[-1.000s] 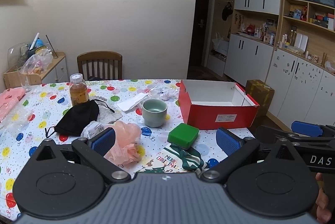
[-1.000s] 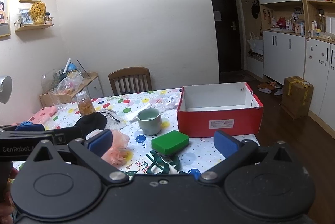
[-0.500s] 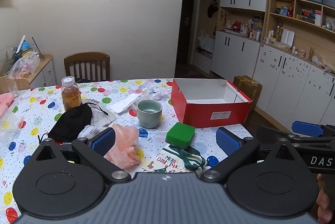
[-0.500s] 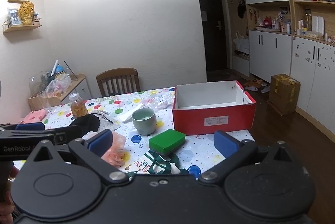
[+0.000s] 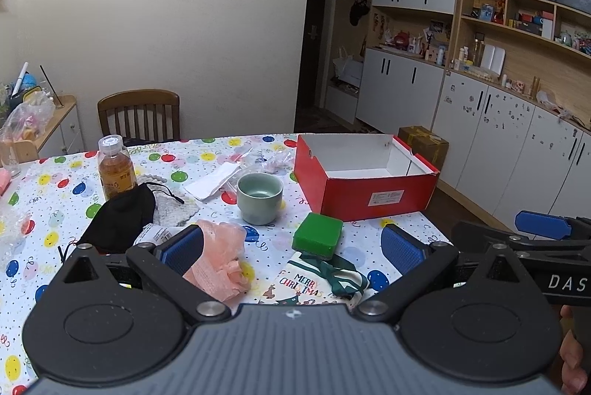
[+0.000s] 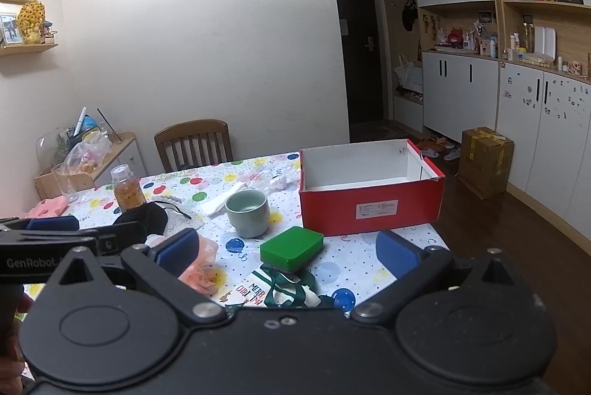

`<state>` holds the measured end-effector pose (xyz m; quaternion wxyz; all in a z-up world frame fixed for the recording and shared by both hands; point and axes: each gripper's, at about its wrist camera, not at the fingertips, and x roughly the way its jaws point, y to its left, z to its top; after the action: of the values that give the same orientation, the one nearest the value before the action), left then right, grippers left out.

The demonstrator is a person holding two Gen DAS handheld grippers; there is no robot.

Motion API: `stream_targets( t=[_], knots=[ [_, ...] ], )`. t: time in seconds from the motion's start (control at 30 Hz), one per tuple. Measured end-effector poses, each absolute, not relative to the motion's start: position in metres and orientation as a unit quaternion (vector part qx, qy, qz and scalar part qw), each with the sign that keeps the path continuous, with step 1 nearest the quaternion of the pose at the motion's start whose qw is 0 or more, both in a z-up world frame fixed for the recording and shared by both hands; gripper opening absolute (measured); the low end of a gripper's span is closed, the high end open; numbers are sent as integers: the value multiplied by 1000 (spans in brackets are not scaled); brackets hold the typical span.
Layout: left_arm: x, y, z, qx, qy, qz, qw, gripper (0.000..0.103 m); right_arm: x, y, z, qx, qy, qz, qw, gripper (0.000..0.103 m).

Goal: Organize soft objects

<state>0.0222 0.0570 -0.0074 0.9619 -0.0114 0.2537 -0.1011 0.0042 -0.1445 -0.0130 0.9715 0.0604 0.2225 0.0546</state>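
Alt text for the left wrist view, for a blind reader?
The open left hand-held gripper hovers over a balloon-print tablecloth holding a pink mesh bath pouf, green rectangular sponge, pale green ceramic cup, black fabric mask and an empty red cardboard box.

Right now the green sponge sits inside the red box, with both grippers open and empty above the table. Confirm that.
Not quite. The green sponge lies on the tablecloth in front of the red box, not inside it; the right wrist view shows the box interior bare. The left gripper and right gripper are indeed open and empty.
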Motion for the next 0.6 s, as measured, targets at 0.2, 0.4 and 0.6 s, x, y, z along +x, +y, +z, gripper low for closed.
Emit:
stream_targets(
  t=[0.2,0.4,0.6],
  knots=[
    [26,61,-9,-11,256,-102,961,103,5,-141,-14,59,224,53,971,102],
    [39,74,-15,-13,263,-107,959,103,17,-130,-19,59,231,58,970,102],
    [68,90,-30,-6,277,-99,956,103,42,-118,-35,53,260,72,961,102]
  ],
)
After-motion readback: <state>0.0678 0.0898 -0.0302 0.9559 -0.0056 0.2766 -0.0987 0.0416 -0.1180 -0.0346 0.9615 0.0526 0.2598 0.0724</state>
